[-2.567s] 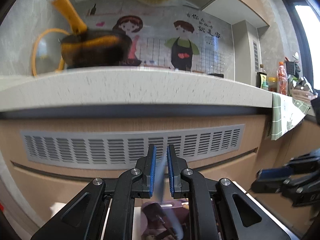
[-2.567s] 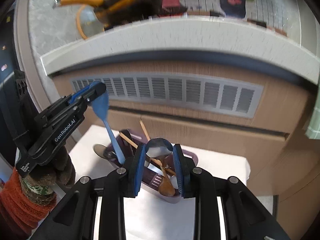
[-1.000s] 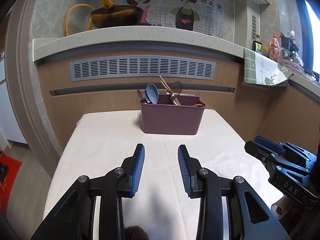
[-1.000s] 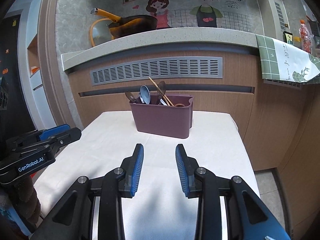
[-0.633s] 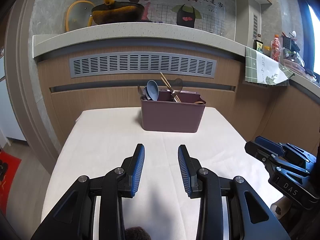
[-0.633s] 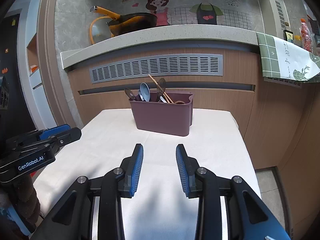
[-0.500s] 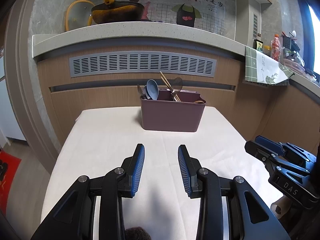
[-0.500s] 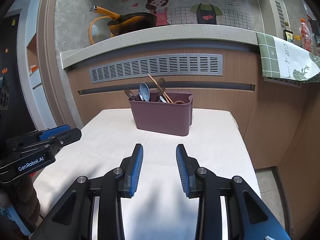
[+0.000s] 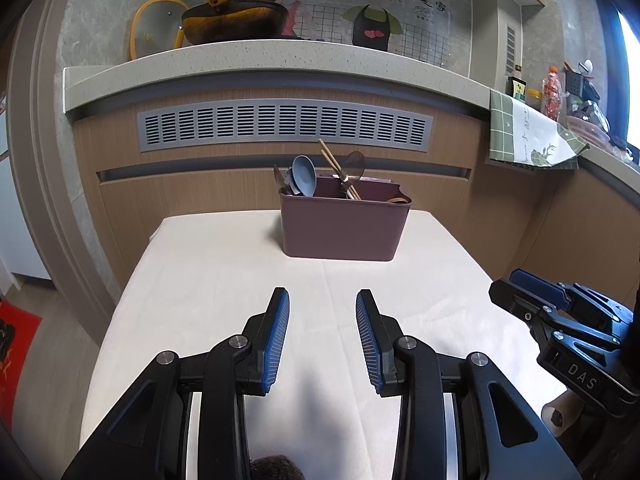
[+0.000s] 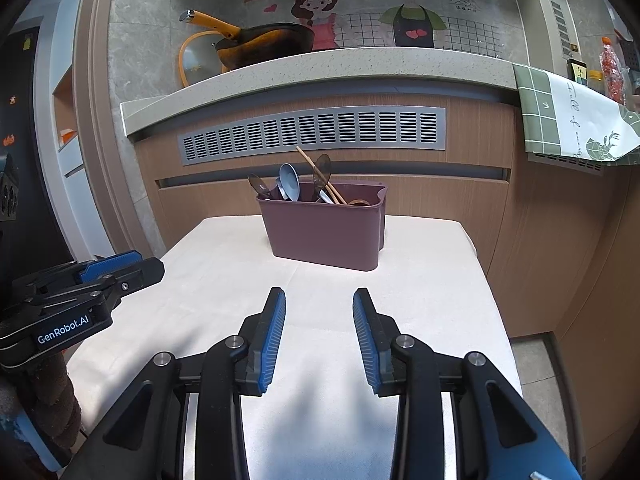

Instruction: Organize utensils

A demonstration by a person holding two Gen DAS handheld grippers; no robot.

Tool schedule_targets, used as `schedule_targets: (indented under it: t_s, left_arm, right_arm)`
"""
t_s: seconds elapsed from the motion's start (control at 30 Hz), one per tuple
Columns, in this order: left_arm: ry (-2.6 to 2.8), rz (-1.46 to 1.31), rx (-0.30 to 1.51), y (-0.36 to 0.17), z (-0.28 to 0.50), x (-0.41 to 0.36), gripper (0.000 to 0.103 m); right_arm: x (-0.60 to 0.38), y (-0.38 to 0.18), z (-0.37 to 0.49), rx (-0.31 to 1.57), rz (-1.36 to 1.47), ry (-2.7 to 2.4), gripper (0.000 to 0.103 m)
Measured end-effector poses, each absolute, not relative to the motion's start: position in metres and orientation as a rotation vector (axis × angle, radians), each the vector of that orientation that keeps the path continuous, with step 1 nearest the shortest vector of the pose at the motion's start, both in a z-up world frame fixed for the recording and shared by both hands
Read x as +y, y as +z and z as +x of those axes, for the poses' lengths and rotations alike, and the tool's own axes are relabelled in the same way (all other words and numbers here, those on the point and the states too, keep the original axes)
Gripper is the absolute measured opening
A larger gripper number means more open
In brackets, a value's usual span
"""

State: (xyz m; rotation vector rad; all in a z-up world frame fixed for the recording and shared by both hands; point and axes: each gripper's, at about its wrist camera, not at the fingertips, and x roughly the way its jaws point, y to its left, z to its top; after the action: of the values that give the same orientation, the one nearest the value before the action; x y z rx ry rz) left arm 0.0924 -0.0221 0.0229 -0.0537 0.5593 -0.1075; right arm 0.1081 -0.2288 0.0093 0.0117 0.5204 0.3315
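A mauve plastic utensil bin (image 9: pixel 344 226) stands at the far end of the white-clothed table (image 9: pixel 208 272); it also shows in the right wrist view (image 10: pixel 324 232). In it stand a blue spoon (image 9: pixel 303 170), wooden chopsticks (image 9: pixel 334 164), a dark ladle (image 9: pixel 355 163) and other utensils. My left gripper (image 9: pixel 322 300) is open and empty, held low over the near part of the table. My right gripper (image 10: pixel 319 298) is open and empty, beside it. Each gripper shows at the edge of the other's view.
Behind the table is a wooden counter front with a grey vent grille (image 9: pixel 284 124) and a stone countertop (image 9: pixel 280 60) carrying a wok (image 9: pixel 236 20). A green checked towel (image 9: pixel 528 136) hangs at the right. Floor lies to both sides of the table.
2.6 s ago both grippers were at the bin, the left shut on the blue spoon, the right around a ladle. Both are now pulled back and open; over the last second hardly anything moves.
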Motion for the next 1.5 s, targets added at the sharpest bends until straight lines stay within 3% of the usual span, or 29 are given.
schedule_targets:
  t_s: [1.5]
  left_arm:
    - [-0.103, -0.072, 0.575, 0.0211, 0.0893, -0.0172, 0.036]
  right_arm:
    - [-0.2298, 0.0119, 0.1103, 0.512, 0.01, 0.314, 0.035]
